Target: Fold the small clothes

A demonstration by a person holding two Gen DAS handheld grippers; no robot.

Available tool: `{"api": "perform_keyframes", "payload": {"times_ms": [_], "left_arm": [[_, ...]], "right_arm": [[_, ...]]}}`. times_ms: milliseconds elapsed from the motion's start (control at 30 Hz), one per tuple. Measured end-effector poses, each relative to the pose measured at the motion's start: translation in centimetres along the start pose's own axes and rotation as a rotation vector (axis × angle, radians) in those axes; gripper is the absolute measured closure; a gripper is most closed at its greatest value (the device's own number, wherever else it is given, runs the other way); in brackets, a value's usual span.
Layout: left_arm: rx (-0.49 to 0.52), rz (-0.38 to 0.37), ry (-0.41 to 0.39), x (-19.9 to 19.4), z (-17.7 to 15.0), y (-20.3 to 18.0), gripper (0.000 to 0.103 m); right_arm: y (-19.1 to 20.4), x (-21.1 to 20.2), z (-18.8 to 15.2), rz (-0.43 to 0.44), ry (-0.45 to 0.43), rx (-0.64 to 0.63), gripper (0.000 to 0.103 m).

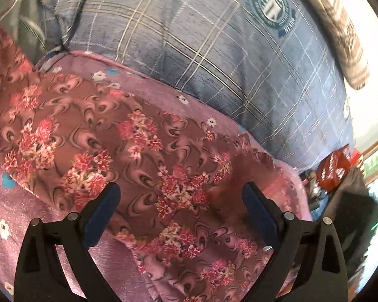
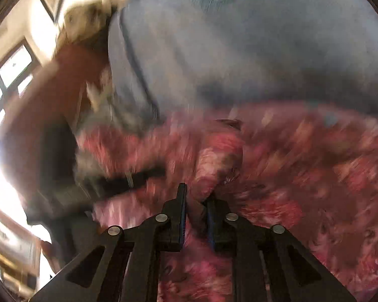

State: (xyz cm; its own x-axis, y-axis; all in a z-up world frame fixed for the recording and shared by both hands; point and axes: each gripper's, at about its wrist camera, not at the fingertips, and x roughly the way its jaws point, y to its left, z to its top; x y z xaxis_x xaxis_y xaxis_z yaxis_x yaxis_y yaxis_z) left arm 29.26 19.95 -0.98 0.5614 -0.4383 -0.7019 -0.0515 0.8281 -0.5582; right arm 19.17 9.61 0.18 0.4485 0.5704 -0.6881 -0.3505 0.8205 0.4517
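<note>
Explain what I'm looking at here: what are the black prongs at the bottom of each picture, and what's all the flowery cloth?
Each picture comes from a fisheye camera mounted on a hand-held gripper, looking forward along its two fingers. No robot arm: a person holds one gripper per hand.

In the left wrist view, the left gripper is open above the floral garment, gripping nothing. The garment lies on a pink flowered bedsheet, with a blue plaid pillow behind.

The right wrist view is motion-blurred. There the right gripper is nearly closed, with a bunched fold of the same floral garment pinched between its fingers.
</note>
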Motion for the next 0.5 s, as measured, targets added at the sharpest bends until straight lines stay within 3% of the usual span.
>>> {"api": "perform_keyframes", "payload": {"times_ms": [67, 133, 233, 367, 500], "left_arm": [[-0.005, -0.021, 0.018, 0.2, -0.1, 0.2, 0.006], [0.011, -0.034, 0.053, 0.7, -0.4, 0.0, 0.006], [0.053, -0.051, 0.113, 1.8, -1.0, -1.1, 0.006], [0.113, -0.086, 0.199, 2.9, -2.4, -3.0, 0.006], [0.21, -0.011, 0.215, 3.7, -3.9, -5.2, 0.006]], "right_arm": [[0.5, 2.7, -1.7, 0.0, 0.129, 0.009, 0.079], [0.4, 2.6, -2.7, -0.024, 0.169, 0.002, 0.078], [-1.1, -1.5, -2.8, 0.011, 0.109, 0.025, 0.069], [-5.6, -8.5, -2.9, -0.037, -0.02, 0.12, 0.057], [-12.1, -15.5, -4.8, -0.119, -0.153, 0.319, 0.054]]}}
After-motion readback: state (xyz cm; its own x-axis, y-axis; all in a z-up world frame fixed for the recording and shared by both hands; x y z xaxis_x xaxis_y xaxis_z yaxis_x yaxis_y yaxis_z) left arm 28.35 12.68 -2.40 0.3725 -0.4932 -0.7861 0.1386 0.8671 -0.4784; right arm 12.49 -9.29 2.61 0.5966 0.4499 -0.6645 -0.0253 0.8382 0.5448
